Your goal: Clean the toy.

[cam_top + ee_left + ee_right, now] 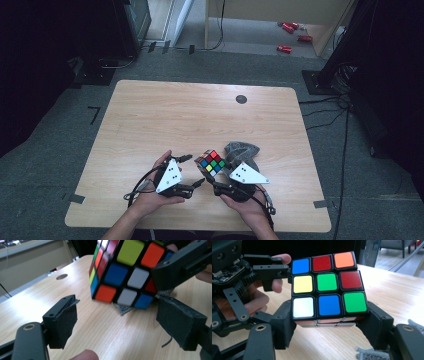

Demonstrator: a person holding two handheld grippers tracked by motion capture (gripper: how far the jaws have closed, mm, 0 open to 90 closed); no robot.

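High view first: the puzzle cube (210,162) sits small near the table's (165,115) near edge, between the two hands, and only its top face and a sliver of its sides can be read there. The grey cloth (241,149) just behind it is partly covered by the right gripper's (214,179) white plate, so its outline is unclear. Whether the cube rests on the wood or is lifted off it is hard to tell from above.

In the right gripper view the cube (328,287) is clamped low down between the two black pads — the jaws stand at middling width, pressing on its bottom layer, and they hide that layer's side stickers. The facing side reads blue, red, orange; yellow, green, red; white, blue, green.

In the left gripper view the cube's (125,272) top is cut off by the frame. The left gripper (117,322) stands wide with nothing between its pads — the cube hangs tilted beyond them, with a corner of cloth (123,309) under it.
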